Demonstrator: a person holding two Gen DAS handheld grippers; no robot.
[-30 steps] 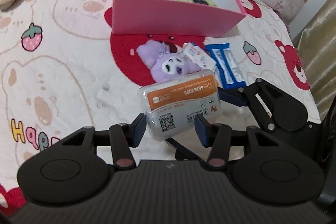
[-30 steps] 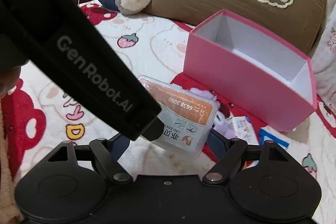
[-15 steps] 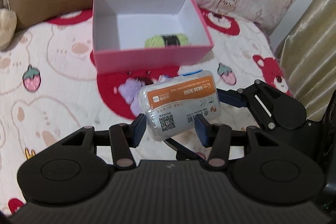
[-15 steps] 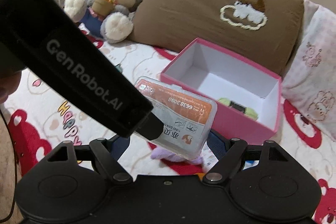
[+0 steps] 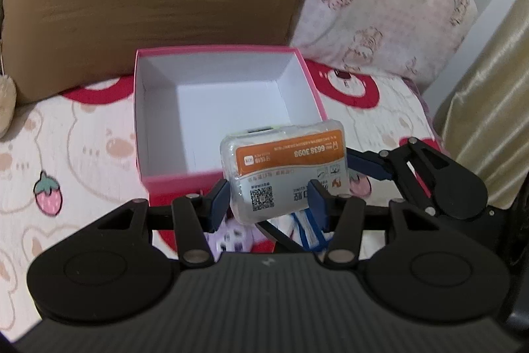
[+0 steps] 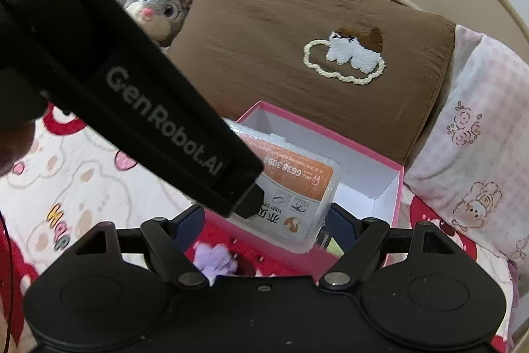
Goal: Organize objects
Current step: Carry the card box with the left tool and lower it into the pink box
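Clear plastic packet (image 5: 286,169), orange label: clamped in left hand-held gripper (image 5: 268,200) and right hand-held gripper (image 6: 264,225), both part-open, aloft over pink box (image 5: 178,182) near rim, on bed (image 5: 66,138).

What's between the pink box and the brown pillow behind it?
Nothing: in the left wrist view the pink box backs straight against the brown pillow.

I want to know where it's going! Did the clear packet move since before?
Yes. The packet, gripped from both sides by the left gripper and right gripper, rose off the bed toward the pink box; it now overlaps the box's front wall.
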